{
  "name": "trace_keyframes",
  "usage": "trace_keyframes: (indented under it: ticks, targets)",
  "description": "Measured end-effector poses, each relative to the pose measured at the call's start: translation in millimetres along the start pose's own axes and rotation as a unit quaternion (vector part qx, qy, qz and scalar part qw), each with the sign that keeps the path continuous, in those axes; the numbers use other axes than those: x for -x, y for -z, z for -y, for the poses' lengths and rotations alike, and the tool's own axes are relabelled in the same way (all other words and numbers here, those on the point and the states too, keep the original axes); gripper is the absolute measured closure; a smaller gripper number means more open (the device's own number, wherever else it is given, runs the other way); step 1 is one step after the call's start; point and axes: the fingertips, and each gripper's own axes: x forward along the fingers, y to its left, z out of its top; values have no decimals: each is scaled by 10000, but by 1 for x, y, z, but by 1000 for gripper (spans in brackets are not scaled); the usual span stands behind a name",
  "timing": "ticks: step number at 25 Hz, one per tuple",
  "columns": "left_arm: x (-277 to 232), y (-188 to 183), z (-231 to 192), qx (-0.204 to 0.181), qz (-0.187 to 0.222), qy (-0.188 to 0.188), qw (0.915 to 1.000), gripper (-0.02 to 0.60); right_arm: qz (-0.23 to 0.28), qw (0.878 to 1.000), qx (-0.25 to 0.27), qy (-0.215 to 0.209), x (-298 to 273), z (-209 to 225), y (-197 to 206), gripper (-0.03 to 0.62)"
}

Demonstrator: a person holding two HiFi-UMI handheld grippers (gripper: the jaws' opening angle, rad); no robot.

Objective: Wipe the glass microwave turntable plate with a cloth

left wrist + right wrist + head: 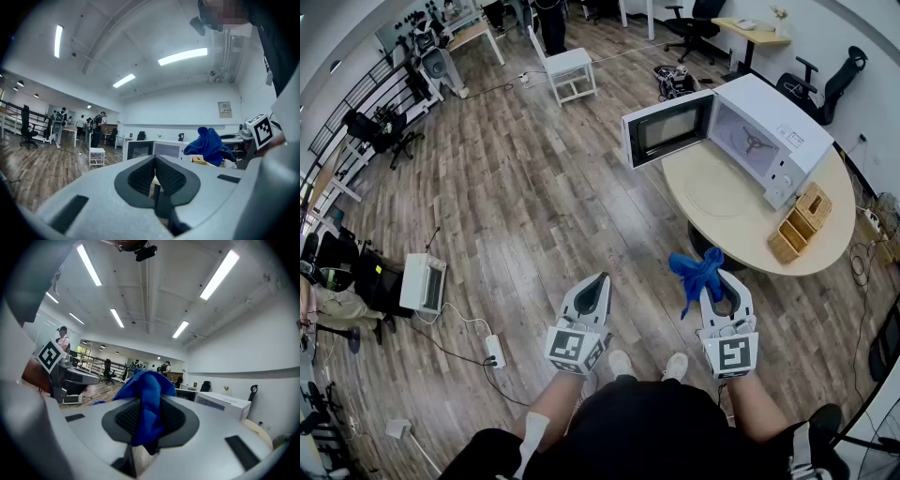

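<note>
A person stands on a wooden floor (516, 216), well apart from a round tan counter (741, 239). The counter carries a boxy white microwave (769, 131) with its door open.

The right hand-held gripper (719, 281) pinches a blue cloth (696, 270), which bunches up above its jaws. The left hand-held gripper (602, 279) has its jaws pressed together on nothing.

The glass plate (712, 192) seems to lie flat on the counter in front of the microwave, as a faint clear disc.

The step in hand looks like the approach. To do it well, close in, lay the cloth broadly on the glass, and steady the rim with the left hand-held gripper, since smooth glass may slide.

The cloth looks soft and fuzzy, and the jaw pads are dark and ribbed. Two woven baskets (802, 220) sit just beside the microwave.
</note>
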Motion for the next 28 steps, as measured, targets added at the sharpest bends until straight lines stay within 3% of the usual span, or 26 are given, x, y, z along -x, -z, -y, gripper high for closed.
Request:
trace_keyframes:
  ticks: [7, 17, 21, 28]
  targets:
    - [1, 2, -14, 128, -13, 91, 9999, 575, -158, 9998, -84, 81, -15, -8, 4, 513]
    - [14, -3, -40, -76, 41, 534, 9985, 575, -182, 9991, 47, 391, -36, -41, -4, 503]
    - [14, -5, -61, -166, 45, 505, 9986, 575, -189, 9985, -13, 521, -41, -42, -4, 500]
    - [-17, -4, -87, 152, 47, 520, 9985, 575, -70, 9969, -41, 788, -68, -19, -9, 500]
